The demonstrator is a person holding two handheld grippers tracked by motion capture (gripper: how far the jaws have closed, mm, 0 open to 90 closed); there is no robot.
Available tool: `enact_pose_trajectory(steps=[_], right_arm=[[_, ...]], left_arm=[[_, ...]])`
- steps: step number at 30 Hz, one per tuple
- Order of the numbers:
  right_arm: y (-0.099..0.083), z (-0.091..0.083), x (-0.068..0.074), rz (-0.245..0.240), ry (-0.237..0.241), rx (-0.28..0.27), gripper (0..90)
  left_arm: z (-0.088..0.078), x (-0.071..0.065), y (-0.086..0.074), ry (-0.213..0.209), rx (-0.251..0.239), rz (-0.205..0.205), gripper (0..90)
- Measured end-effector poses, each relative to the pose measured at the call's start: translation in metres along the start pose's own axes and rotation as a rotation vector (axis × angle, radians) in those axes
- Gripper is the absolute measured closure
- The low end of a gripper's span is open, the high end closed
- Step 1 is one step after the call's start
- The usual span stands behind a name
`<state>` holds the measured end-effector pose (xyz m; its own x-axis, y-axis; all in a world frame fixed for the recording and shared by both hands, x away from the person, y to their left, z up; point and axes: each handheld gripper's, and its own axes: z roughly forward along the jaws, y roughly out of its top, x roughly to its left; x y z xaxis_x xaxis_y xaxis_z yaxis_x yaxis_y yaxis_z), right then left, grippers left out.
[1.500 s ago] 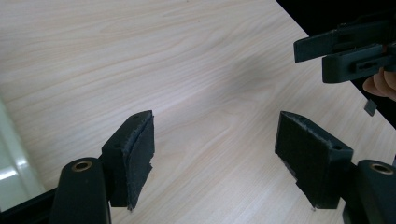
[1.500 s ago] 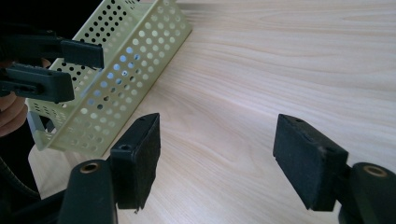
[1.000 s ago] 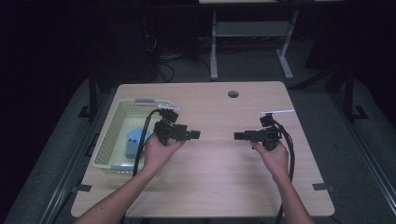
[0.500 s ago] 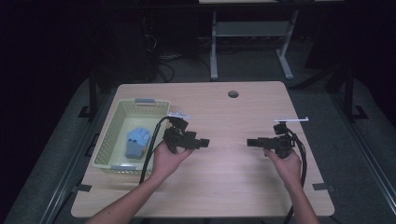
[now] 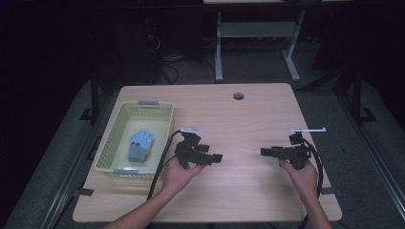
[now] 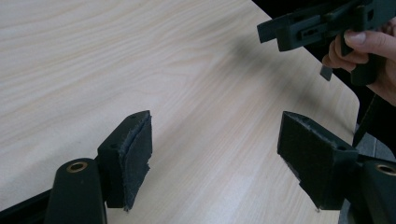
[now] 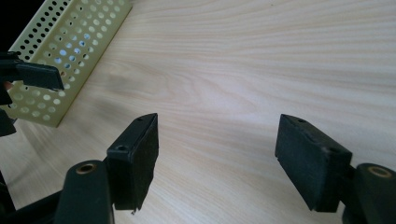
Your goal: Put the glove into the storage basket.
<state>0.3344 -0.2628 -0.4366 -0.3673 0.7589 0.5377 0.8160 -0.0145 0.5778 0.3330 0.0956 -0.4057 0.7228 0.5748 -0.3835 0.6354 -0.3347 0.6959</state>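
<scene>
Both hands have drawn back toward the near edge of the tabletop (image 5: 248, 114) since a second ago. The left tool (image 5: 218, 158) and right tool (image 5: 264, 152) face each other, jaws spread, holding nothing. A pale blue glove (image 5: 141, 145) lies flat in the yellow basket (image 5: 114, 131), left of the left tool.

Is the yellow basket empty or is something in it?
Not empty. A blue glove lies flat inside the yellow basket.
</scene>
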Motion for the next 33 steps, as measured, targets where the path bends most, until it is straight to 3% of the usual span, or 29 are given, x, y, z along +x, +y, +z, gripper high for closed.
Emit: enact_pose_trajectory(steps=[12, 18, 22, 33], right_arm=[[-0.016, -0.005, -0.001, -0.023, -0.013, 0.006, 29.9], [-0.025, -0.010, -0.001, -0.022, 0.010, -0.010, 29.8], [-0.029, -0.013, -0.001, -0.027, 0.012, -0.019, 29.5], [-0.047, -0.017, -0.003, -0.046, -0.018, -0.039, 29.1]], left_arm=[[-0.003, -0.006, -0.025, -0.020, -0.017, 0.015, 26.1], [0.000, -0.008, -0.042, -0.056, -0.011, -0.008, 26.1], [0.001, -0.012, -0.050, -0.051, 0.004, 0.016, 25.9], [-0.005, -0.023, -0.071, -0.051, -0.014, 0.071, 25.4]])
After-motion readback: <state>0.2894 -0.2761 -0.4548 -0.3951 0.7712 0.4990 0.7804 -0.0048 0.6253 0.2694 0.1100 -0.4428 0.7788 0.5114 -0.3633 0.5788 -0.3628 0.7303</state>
